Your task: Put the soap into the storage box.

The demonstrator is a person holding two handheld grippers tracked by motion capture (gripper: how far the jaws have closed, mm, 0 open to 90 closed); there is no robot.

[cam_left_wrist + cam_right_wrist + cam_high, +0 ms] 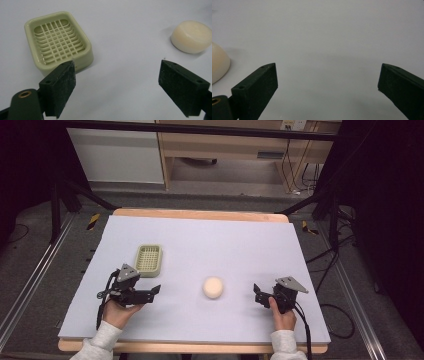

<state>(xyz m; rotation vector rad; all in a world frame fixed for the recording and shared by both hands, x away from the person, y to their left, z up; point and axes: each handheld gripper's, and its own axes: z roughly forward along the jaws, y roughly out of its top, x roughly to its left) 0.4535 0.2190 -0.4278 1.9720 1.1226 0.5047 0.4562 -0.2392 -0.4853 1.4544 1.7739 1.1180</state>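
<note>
Tabletop (210, 245): a pale lilac sheet covers it, with a wooden edge showing at the far and near sides.
Left gripper (156, 290): held in the person's left hand (120, 312) at the near left of the tabletop; in the left gripper view (117, 85) its two black jaws stand wide apart with nothing between them, over bare sheet.
Right gripper (257, 292): held in the right hand (282, 317) at the near right; in the right gripper view (328, 87) its jaws are likewise spread wide and empty.
Soap dish (148, 260): pale green, rectangular, with a slatted grid floor; it sits just beyond the left gripper, on the left half of the tabletop, and appears at upper left in the left gripper view (58, 41).
Soap bar (213, 287): round, cream-coloured, lying on the sheet between the two grippers, apart from both and from the dish; seen at upper right in the left gripper view (192, 36) and at the left edge of the right gripper view (218, 65).
</note>
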